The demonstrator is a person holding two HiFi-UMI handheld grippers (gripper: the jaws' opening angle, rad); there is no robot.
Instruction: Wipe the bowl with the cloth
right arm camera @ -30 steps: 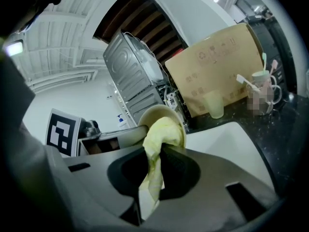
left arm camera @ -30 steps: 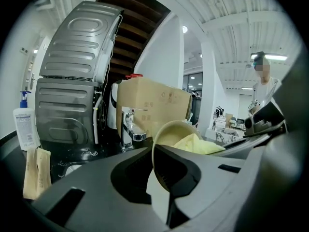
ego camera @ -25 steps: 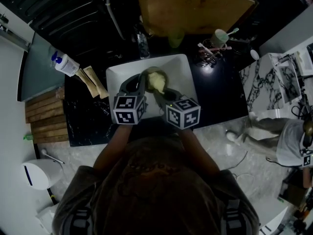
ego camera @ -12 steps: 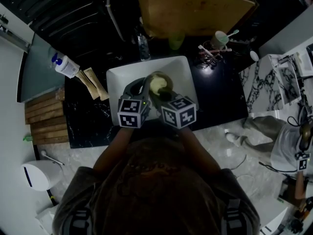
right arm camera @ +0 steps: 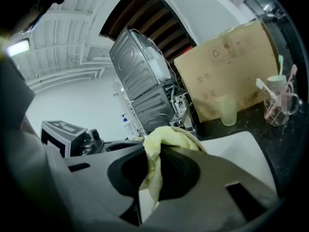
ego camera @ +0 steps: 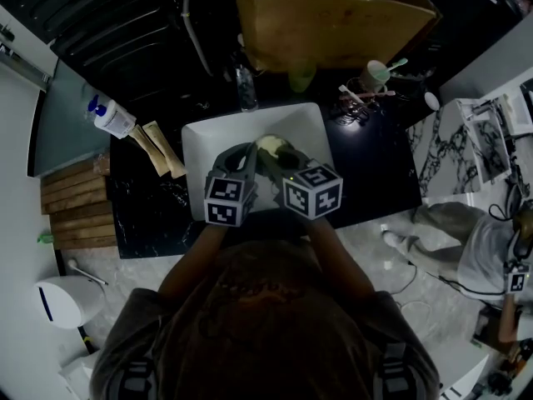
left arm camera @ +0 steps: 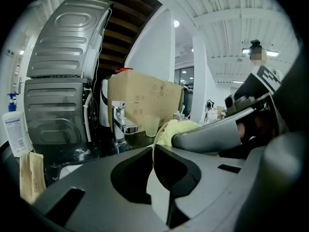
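Head view, far left of the sink (ego camera: 198, 140): wooden slats (ego camera: 75, 207). Nearer the sink's left edge, a soap bottle (ego camera: 107, 115) and two brown packets (ego camera: 158, 148), all on the black table (ego camera: 375, 169). Behind the sink's far edge, a faucet (ego camera: 243, 82).

Over the middle of the sink, the left tongs (ego camera: 248, 152), pressed together on the thin rim of the bowl (ego camera: 286, 151). Seen edge-on in the left gripper view: pale rim and wall running straight down between the two grey jaws, gripped from both sides. Held within the sink's outline; cannot tell whether touching the sink's floor.

Just past that rim, also over the sink, the yellow cloth (ego camera: 268, 143), bunched against the bowl. Reaching in from the sink's near right side, the right tongs (ego camera: 279, 158), pinching the cloth. Plain in the right gripper view: fabric squeezed between the jaws, a strip hanging below the pinch, a wad bulging above it beside the bowl's rim, bare white sink to the right. Marker cubes of both tongs side by side at the sink's near edge.

Behind the sink's far right corner, a pale green cup (ego camera: 301, 77) at the foot of a cardboard box (ego camera: 333, 15). Farther right of the sink, a cup holding toothbrushes (ego camera: 376, 72), standing on the table.
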